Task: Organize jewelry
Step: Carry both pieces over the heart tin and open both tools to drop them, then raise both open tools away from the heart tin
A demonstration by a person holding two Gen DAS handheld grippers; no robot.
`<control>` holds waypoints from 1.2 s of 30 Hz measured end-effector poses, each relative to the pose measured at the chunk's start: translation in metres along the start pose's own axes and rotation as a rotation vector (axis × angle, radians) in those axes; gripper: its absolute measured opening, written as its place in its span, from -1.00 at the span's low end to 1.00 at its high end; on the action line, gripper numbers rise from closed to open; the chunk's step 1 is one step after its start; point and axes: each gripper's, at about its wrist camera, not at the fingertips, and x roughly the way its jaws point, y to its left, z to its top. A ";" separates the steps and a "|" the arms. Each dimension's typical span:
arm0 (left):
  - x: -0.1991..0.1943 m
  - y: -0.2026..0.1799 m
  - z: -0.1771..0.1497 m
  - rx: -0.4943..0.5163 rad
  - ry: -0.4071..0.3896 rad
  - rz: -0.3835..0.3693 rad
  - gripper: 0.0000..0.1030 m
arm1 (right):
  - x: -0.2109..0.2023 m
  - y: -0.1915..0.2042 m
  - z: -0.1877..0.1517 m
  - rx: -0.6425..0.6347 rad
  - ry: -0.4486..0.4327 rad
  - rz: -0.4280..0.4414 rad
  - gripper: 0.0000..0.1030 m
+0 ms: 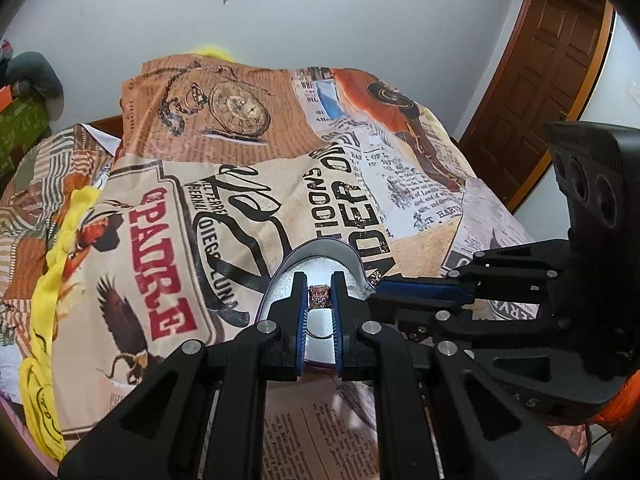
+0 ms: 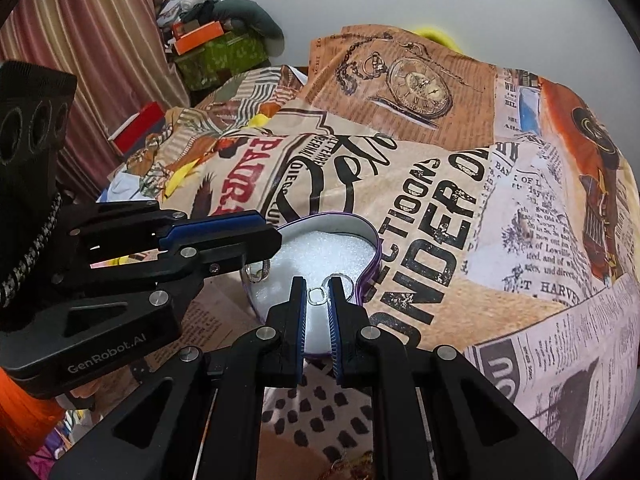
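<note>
Over tin point(image 2: 370, 236) | left tool point(image 1: 319, 294) pinching pink ring point(image 1: 319, 295) | right tool point(image 2: 318, 295) pinching silver ring point(image 2: 317, 295)

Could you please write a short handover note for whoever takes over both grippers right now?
Left gripper: shut on a pink-stone ring, held over the heart-shaped tin.
Right gripper: shut on a small silver ring, also over the tin, just above its white foam lining.
Done: one silver ring seems to rest on the foam by the rim; another silver piece hangs under the left fingers.
Left: set both held rings on the foam and release. Whether more jewelry waits elsewhere cannot be told.
</note>
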 end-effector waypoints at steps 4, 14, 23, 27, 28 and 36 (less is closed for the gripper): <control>0.007 0.002 0.000 0.000 0.013 0.000 -0.81 | 0.006 0.000 0.001 -0.013 0.010 0.002 -0.82; 0.007 0.006 -0.001 -0.026 0.022 -0.003 -0.81 | 0.016 0.003 -0.002 -0.044 0.027 -0.025 -0.82; -0.023 0.007 -0.001 -0.033 -0.024 0.028 -0.67 | 0.018 0.012 -0.002 -0.094 0.054 -0.064 -0.74; -0.035 0.007 -0.005 -0.023 -0.037 0.060 -0.67 | 0.013 0.015 -0.002 -0.112 0.044 -0.091 -0.55; -0.037 0.007 -0.005 -0.021 -0.037 0.065 -0.67 | 0.011 0.016 -0.002 -0.114 0.040 -0.095 -0.53; -0.050 0.004 -0.011 -0.023 -0.035 0.092 -0.67 | -0.015 0.018 -0.002 -0.112 0.001 -0.123 -0.51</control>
